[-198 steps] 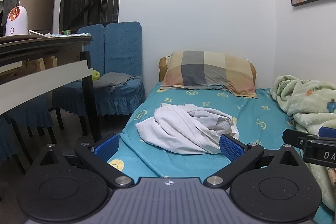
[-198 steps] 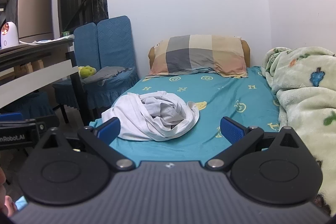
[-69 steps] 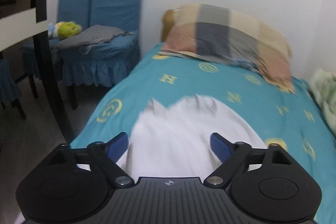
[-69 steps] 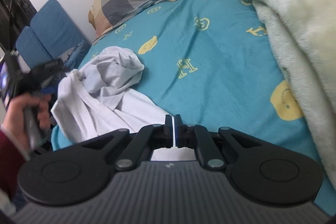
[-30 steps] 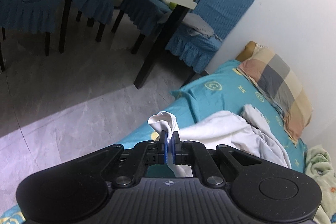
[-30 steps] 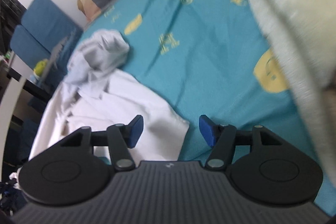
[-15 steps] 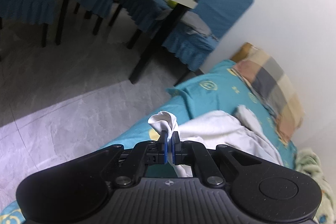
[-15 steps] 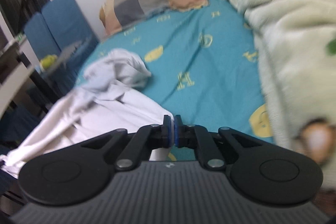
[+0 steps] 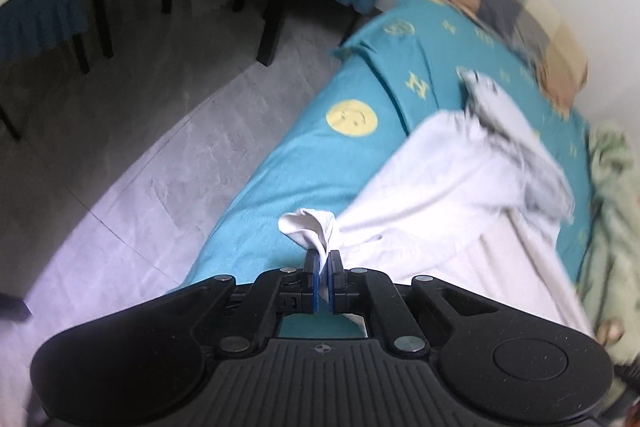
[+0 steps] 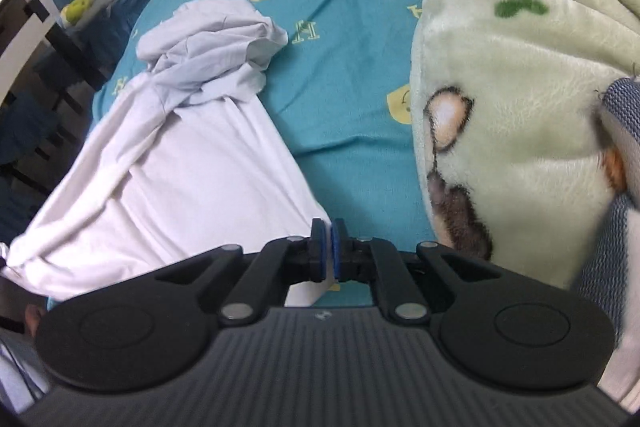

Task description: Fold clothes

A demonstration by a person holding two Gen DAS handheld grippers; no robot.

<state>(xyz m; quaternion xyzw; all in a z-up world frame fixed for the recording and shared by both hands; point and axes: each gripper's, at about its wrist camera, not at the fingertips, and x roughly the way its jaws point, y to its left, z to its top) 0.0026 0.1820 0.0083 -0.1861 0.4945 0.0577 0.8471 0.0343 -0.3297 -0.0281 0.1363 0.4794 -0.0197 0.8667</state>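
Left wrist view shows the left gripper [image 9: 322,273] clamped tight on a bunched corner of the white garment [image 9: 436,183], a little tuft of cloth poking up past the blue pads. That corner hangs out over the near edge of the bed [image 9: 304,163], with the grey floor [image 9: 132,163] below it. From the other side, the right gripper [image 10: 325,253] is pinched together on the opposite near corner of the same white garment [image 10: 192,171], close beside the fluffy green blanket [image 10: 520,87].

Between the two grips the near part of the cloth is drawn fairly flat across the teal sheet, but the far part is a crumpled grey-white heap, twisted where it meets the flat part and lying short of the checked pillow [image 9: 516,7]. I cannot tell whether it is a shirt or something else — no collar or sleeve shows clearly.

So the step in hand looks like spreading, not yet folding: both corners are caught and the garment is being stretched out. The next move, I'd judge, calls for lifting both corners together and shaking or dragging toward the foot of the bed so the knot at the far end falls open, keeping the right side off the blanket, then laying it flat before any fold.
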